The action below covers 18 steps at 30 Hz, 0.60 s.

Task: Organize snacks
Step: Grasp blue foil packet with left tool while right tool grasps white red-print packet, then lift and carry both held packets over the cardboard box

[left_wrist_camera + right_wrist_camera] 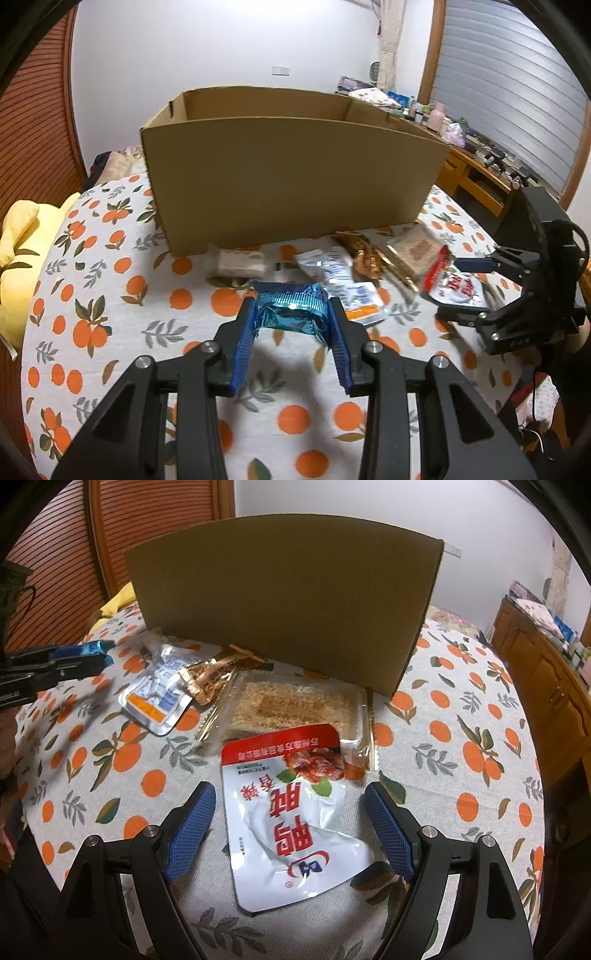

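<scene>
Glossy foil snack (291, 314), matt cardboard box (288, 177)

- A bed (110, 295) is covered by a white sheet printed with oranges and leaves.
- A cardboard box (288, 177) is set on it toward the far edge.
- Just before the box's near wall, several snacks are laid on the sheet: a pale wrapped bar (238, 263), silver pouches (157, 698), a gold-brown wrapper (214, 675), a clear pack of crumbly squares (295, 705) and a red-and-white pouch (291, 812), which overlaps the clear pack.
- A yellow cushion (20, 258) is seen at the left edge.
</scene>
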### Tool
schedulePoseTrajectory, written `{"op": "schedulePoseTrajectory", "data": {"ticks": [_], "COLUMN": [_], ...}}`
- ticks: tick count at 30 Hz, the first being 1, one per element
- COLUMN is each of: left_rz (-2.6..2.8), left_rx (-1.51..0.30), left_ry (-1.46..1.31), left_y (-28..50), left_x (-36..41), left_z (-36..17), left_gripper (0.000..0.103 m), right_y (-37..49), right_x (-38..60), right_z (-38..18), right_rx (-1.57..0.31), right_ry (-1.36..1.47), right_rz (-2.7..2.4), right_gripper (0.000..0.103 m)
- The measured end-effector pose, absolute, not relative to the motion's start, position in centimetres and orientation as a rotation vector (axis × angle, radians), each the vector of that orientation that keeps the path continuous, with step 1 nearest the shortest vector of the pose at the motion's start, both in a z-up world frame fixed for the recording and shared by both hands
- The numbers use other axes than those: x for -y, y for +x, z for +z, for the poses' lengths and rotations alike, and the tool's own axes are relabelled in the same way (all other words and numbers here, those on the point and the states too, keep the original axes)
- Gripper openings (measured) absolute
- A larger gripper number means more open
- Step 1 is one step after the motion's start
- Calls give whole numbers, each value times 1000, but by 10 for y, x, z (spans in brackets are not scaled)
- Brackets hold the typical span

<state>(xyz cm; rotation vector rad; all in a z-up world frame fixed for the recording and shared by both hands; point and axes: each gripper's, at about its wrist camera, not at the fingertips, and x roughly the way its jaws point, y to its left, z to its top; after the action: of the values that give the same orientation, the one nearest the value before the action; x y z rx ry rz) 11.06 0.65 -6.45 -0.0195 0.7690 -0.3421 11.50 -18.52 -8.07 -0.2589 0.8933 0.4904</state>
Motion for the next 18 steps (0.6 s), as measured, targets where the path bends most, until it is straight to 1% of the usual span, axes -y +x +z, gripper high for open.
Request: {"op": "schedulePoseTrajectory", "data": {"ticks": [2,4,7,18], "left_rz": [-352,-357,-359,-363], "left_rx": [-766,-766,-769,-765], "left_ry": [-19,-16,-16,-24], "left_y": [108,107,107,105], "left_x": [-4,-1,2,1], "left_z": [-63,-63,-64,-66], "left_gripper": [36,36,36,36], "right_y": [112,110,106,100], "right_x": [184,184,182,178], "right_z": [-81,-81,-79,-74], "right_rx": [-897,-897,-896,-892], "right_ry": [-264,-264,-266,-267], "right_rz": [503,509,528,554], "right_gripper": [84,81,66,60]}}
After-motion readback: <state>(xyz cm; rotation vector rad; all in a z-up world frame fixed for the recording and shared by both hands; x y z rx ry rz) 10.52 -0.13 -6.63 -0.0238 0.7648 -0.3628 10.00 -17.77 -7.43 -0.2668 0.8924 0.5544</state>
